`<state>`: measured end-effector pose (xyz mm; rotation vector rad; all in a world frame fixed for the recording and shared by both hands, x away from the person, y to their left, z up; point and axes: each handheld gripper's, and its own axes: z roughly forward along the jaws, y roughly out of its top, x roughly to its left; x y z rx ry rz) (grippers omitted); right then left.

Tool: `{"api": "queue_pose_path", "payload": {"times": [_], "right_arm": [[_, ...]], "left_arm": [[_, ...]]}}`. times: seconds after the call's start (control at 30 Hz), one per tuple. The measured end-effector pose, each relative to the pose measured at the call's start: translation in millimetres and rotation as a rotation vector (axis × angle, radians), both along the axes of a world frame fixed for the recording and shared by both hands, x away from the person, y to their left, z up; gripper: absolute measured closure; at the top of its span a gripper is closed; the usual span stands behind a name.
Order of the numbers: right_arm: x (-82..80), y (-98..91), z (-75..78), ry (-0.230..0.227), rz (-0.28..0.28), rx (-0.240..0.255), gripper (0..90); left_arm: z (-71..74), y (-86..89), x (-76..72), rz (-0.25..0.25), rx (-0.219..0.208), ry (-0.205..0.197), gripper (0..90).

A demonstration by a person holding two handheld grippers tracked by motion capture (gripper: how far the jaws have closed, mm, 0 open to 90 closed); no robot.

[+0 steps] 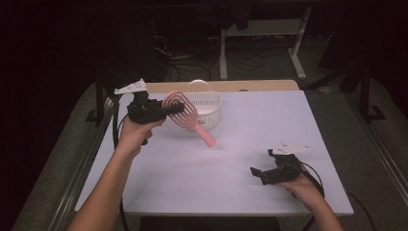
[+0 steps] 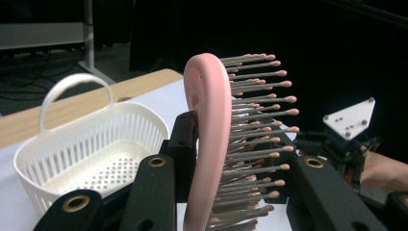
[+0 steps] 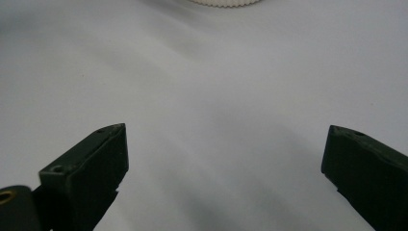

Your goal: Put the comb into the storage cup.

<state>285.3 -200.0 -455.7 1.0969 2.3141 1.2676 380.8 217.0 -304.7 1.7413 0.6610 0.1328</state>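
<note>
My left gripper [image 1: 166, 109] is clamped on the head of a pink plastic hairbrush with grey pink-tipped bristles [image 1: 185, 111], holding it up off the white tabletop [image 1: 231, 144]; its handle slants down toward the middle of the tabletop. Just beyond the brush stands a white slotted plastic basket with an arched handle [image 1: 208, 108], near the far edge. At the right, near the front edge, my right gripper [image 1: 257, 172] rests low with its jaws wide apart, nothing between them.
</note>
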Motion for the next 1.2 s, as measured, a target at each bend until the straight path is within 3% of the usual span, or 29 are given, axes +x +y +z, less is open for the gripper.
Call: {"api": "queue_pose_path", "payload": {"times": [0.8, 1.2], "right_arm": [[-0.5, 1.6, 0.4, -0.001, 0.011, 0.004, 2.2], [-0.7, 1.1, 0.0, 0.004, 0.013, 0.006, 2.2]], "left_arm": [[29.1, -9.8, 33.8, 0.030, -0.009, -0.042, 65.6], [33.7, -14.2, 54.0, 0.059, -0.033, -0.046, 65.6]]}}
